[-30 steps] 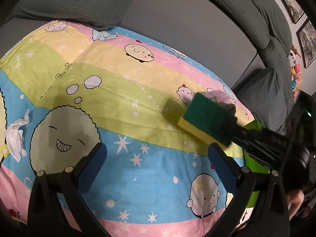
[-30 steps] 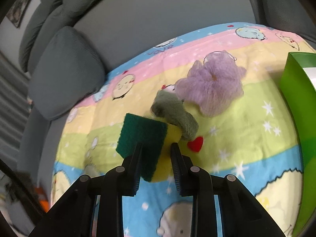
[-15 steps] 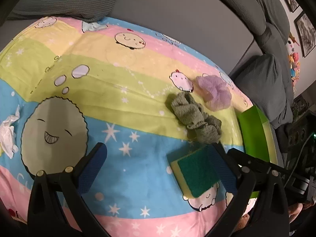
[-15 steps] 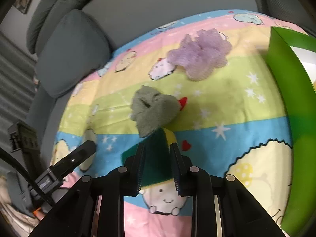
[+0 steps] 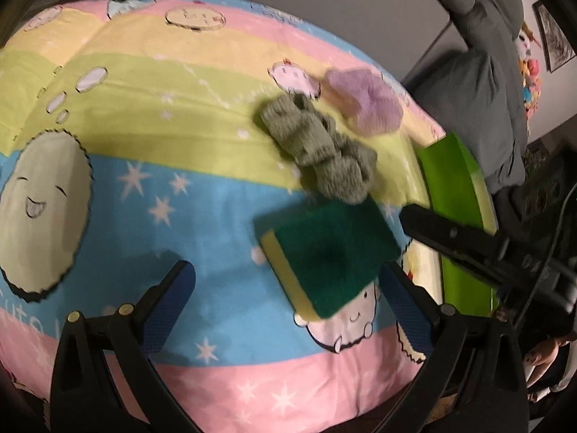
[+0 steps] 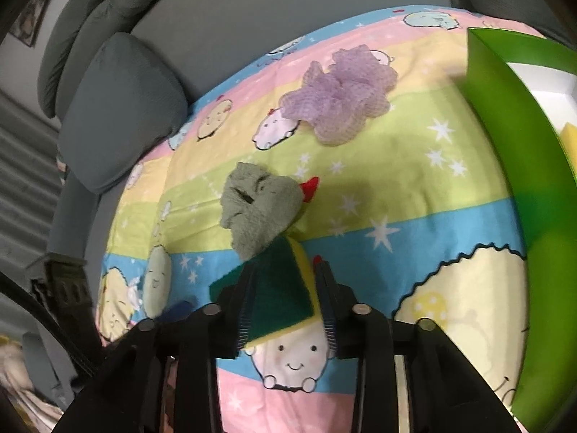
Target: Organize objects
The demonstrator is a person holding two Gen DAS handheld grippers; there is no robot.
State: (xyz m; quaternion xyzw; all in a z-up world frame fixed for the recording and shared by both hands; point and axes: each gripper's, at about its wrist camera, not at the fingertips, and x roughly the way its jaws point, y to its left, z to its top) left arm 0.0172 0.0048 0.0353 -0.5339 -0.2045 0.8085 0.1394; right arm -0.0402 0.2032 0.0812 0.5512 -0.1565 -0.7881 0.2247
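So the right gripper [image 6: 285, 299] sits with its jaws either side of the sponge [image 6: 279, 288], green scouring side up and yellow underneath, and they look pressed against it, though the fingers hide most of the sponge from that wrist view. From the left wrist the sponge [image 5: 326, 252] lies on the blue stripe of the cartoon blanket [image 5: 180, 187], touching the crumpled grey-green cloth [image 5: 317, 148] behind it. The left gripper [image 5: 288, 306] hangs wide apart and empty just in front. A purple mesh pouf [image 6: 339, 97] lies further back, blurry in the left view. The green box [image 6: 523, 166] is cut off by the frame on the right, with something yellow barely showing inside.
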